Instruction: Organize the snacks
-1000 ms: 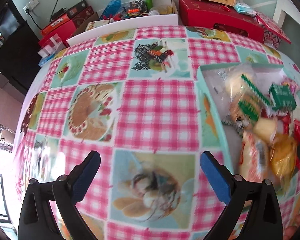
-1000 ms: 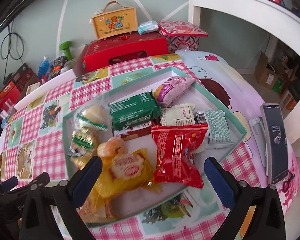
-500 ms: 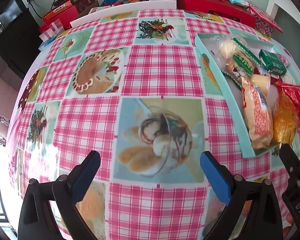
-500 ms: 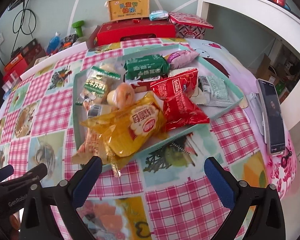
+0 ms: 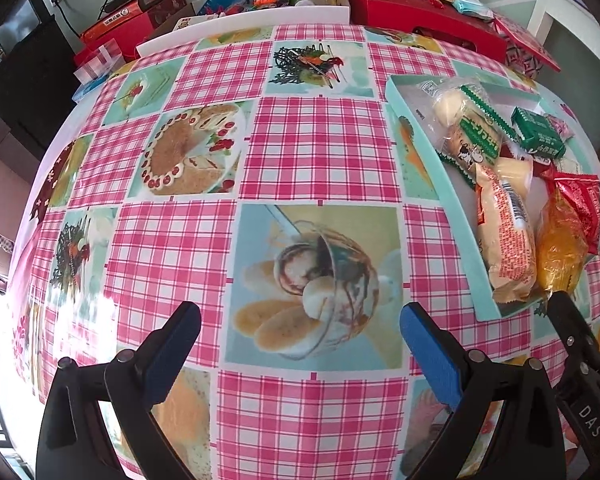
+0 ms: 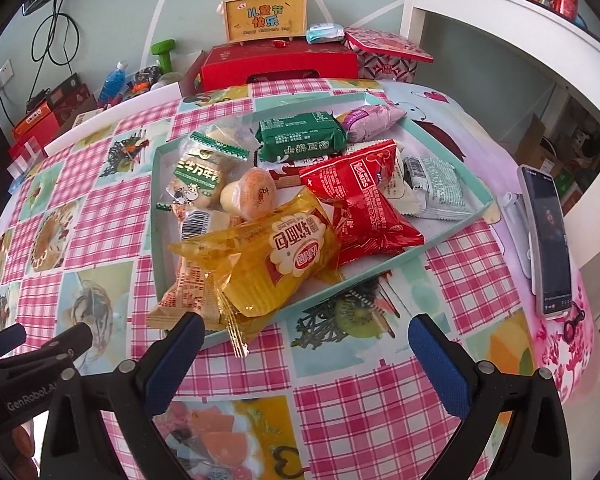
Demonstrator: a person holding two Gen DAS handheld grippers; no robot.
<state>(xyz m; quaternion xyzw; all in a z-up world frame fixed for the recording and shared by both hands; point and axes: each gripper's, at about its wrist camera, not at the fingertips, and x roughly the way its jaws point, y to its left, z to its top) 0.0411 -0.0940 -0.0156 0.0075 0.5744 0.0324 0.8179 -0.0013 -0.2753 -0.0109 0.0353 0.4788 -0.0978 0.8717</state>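
Teal cardboard forms the shallow tray (image 6: 452, 236) that holds the snacks, and it sits on the right half of the counter (image 5: 316, 148), which is covered in a pink gingham cloth with food pictures. At the tray's near edge a yellow cake packet (image 6: 268, 264) lies tilted, its crimped end hanging over the rim onto the cloth. Just left of it an orange-printed packet (image 6: 184, 292) also pokes past the rim. A red packet (image 6: 360, 204) rests against the yellow one on its right, partly on top of a grey-white wrapper (image 6: 436, 188). Behind them lie a small round bun (image 6: 252, 194), a clear bag with a green label (image 6: 200, 176), a green bar (image 6: 300, 136) and a pale pink packet (image 6: 370, 120) at the far side.

The right tool (image 6: 304, 356) hovers over the cloth just short of the tray's near rim, its blue-padded fingers (image 6: 440, 364) spread wide and holding nothing. The left tool (image 5: 300, 344) is over the bare cloth to the tray's left, likewise wide apart and empty.

A phone (image 6: 546, 236) lies near the counter's right edge. Beyond the far edge stand a red gift box (image 6: 280, 64) with a yellow carry box (image 6: 266, 18) on top, a green dumbbell (image 6: 164, 54) and a blue bottle (image 6: 114, 80).
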